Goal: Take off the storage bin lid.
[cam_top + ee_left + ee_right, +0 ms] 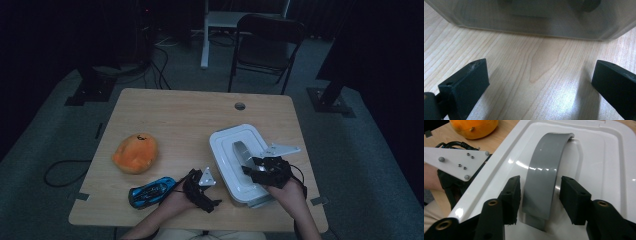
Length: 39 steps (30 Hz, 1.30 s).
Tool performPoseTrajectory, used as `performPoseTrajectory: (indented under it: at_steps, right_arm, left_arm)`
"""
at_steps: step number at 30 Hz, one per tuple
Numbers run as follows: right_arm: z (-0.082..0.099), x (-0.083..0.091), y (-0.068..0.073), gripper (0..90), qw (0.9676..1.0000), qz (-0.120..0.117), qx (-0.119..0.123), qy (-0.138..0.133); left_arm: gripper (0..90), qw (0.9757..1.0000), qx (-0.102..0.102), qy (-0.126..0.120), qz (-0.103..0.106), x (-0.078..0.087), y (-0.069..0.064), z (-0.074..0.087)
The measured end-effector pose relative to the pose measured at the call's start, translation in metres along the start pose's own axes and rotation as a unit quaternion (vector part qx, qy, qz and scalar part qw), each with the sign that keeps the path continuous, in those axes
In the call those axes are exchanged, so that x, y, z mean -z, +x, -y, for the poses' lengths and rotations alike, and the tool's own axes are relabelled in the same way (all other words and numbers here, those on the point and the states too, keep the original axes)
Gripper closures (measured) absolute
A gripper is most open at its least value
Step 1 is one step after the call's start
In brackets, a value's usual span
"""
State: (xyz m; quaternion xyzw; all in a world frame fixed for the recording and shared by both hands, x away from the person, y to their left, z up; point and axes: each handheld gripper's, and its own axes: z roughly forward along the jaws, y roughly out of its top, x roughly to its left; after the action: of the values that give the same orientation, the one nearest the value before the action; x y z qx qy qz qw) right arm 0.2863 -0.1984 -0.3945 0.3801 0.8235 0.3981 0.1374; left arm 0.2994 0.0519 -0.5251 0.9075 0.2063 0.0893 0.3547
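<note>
We have the right gripper spread astride the grey handle, not yet pinching; off-centre closing could slip off, left gripper spread beside the box

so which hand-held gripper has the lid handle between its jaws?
The right hand-held gripper: its jaws straddle the grey handle. The left hand-held gripper has bare table.

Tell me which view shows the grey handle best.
The right gripper view: the grey handle arches up close between the right gripper jaws, which stand apart from it. The high view shows the handle small and dim on the white lid. The left gripper view gives the box's translucent wall.
</note>
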Motion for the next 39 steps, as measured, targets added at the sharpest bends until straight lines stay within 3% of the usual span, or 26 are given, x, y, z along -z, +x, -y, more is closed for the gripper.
performPoseTrajectory:
  at_steps: [4, 11, 28, 39]
  right_arm:
    - [0.0, -0.001, 0.001, 52.4, 1.0, 0.0, 0.001, 0.0]
    - [0.001, 0.0, 0.003, 65.2, 1.0, -0.008, 0.002, -0.006]
    - [-0.005, 0.01, -0.001, 68.4, 0.9997, -0.008, -0.005, -0.023]
    - [-0.016, 0.023, -0.013, 68.5, 0.9989, 0.012, -0.007, -0.045]
  left_arm:
    - [1.5, 1.0, 0.0, 0.0, 0.0, 0.0, 0.0, 0.0]
    - [1.5, 1.0, 0.0, 0.0, 0.0, 0.0, 0.0, 0.0]
    - [1.5, 1.0, 0.001, 0.0, -0.001, 0.001, -0.001, 0.001]
    - [1.5, 1.0, 0.001, 0.0, -0.001, 0.001, -0.001, 0.001]
